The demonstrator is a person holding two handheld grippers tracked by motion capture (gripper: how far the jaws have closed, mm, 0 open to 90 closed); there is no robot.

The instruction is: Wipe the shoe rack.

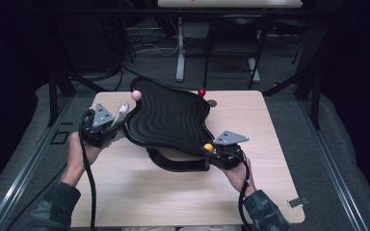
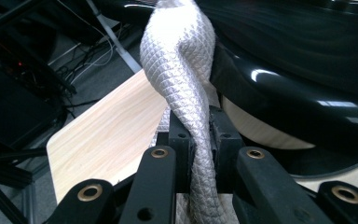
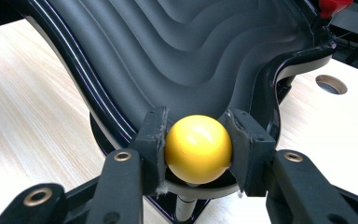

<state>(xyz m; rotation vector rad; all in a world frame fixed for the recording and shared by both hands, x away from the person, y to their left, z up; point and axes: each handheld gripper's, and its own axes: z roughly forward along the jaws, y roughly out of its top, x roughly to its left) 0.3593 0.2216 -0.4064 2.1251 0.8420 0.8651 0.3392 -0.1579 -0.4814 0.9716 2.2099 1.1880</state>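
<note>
the black wavy tray (image 1: pixel 166 118) sits on its stand in the middle of the table (image 1: pixel 139 192). the right gripper (image 3: pixel 198 144) has its fingers clamped on the yellow ball (image 3: pixel 198 148) at the tray's near corner. the left gripper (image 2: pixel 199 140) pinches a twisted white cloth (image 2: pixel 182 60) against the tray's left edge.

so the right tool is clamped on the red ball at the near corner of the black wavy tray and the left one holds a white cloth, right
Not quite: the ball in the right tool is yellow, not red. The right gripper view shows the yellow ball between its jaws at the near corner of the black wavy tray; the red ball sits at the far corner. The left tool does hold the white cloth.
</note>
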